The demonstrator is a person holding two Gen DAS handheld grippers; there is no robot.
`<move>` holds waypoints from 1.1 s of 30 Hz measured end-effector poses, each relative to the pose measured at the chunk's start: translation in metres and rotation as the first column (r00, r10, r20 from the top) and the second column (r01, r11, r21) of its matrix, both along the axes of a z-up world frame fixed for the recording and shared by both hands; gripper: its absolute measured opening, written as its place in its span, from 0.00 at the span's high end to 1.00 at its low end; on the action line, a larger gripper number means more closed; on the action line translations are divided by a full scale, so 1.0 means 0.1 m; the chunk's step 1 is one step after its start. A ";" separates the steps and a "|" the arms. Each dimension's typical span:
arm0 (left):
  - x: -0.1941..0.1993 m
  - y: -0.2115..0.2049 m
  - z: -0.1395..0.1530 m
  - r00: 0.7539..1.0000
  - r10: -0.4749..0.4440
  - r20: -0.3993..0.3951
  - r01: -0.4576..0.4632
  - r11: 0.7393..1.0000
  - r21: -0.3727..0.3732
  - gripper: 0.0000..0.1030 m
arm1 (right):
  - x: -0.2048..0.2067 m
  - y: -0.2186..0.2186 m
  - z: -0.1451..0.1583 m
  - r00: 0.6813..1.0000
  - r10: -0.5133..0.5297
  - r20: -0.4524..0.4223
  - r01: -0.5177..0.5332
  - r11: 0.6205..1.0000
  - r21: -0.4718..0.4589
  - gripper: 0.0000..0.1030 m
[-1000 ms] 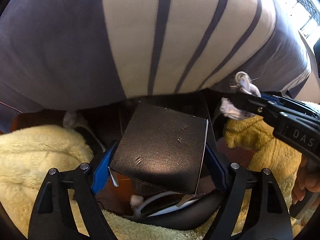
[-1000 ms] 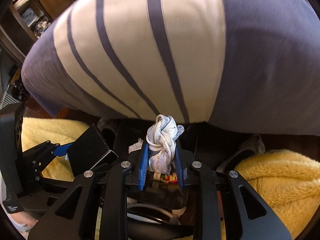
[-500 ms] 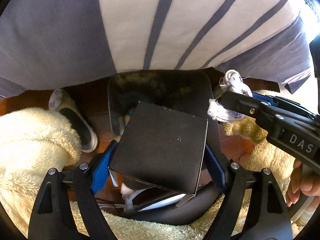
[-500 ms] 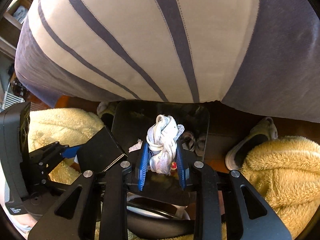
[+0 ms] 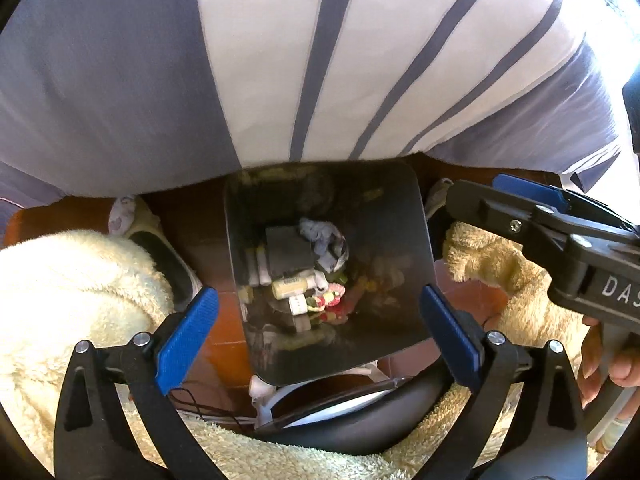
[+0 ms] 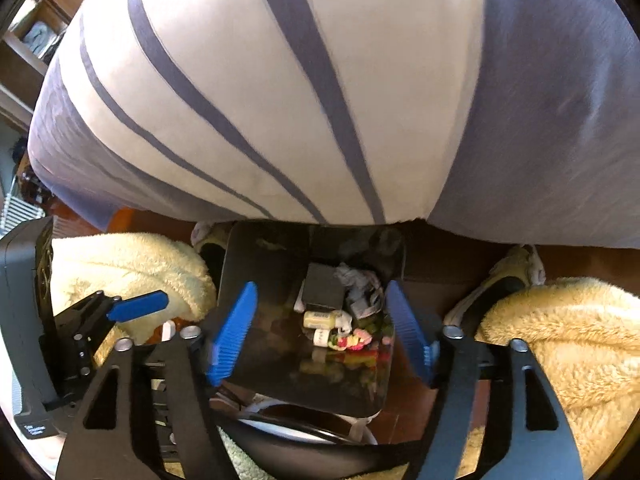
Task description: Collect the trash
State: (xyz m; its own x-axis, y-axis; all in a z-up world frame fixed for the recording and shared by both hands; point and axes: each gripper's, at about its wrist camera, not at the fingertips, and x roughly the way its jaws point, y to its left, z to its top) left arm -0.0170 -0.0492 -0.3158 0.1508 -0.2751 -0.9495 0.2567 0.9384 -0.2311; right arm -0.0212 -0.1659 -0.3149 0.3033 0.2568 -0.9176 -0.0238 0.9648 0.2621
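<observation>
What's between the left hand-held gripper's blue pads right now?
Nothing held: left hand-held gripper stands open, jaws just widened, above the black bin; black box lies inside, left wrist view.

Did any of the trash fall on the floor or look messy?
Nothing stands out. The dark box and the knotted grey rag lie inside the black bin with the other scraps. I see no trash on the floor around it. Both tongs hang open and empty above.

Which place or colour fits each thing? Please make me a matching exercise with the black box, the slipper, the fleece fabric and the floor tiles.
Things:
1. black box
2. slipper
3. fleece fabric
4. floor tiles

Places or colours:
a. pale yellow
b. beside the trash bin, on the floor
c. reddish brown
d. inside the trash bin

Pairs: 1-d, 2-b, 3-a, 4-c
</observation>
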 end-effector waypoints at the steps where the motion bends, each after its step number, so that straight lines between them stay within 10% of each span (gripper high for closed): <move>1: 0.00 0.00 0.04 1.000 0.001 0.010 -0.001 1.000 0.000 0.08 | 0.00 -0.01 0.04 1.000 -0.005 0.011 0.005 1.000 -0.010 0.22; 15: -0.06 0.17 1.07 0.956 0.065 0.288 -0.053 0.997 -0.048 0.08 | -0.14 -0.26 0.88 0.970 -0.073 0.232 0.085 0.995 -0.043 0.09; 33: -0.38 0.39 3.01 0.674 0.169 0.719 -0.082 0.985 -0.154 0.08 | -0.79 -0.57 2.84 0.652 -0.102 0.751 0.246 0.966 -0.083 0.03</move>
State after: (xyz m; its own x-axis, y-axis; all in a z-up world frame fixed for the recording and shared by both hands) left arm -0.0551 -0.0107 -0.0153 0.8212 -0.2881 -0.4926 0.2656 0.9570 -0.1169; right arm -0.0998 -0.2233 -0.0307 0.9190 -0.0015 -0.3943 0.0334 0.9967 0.0741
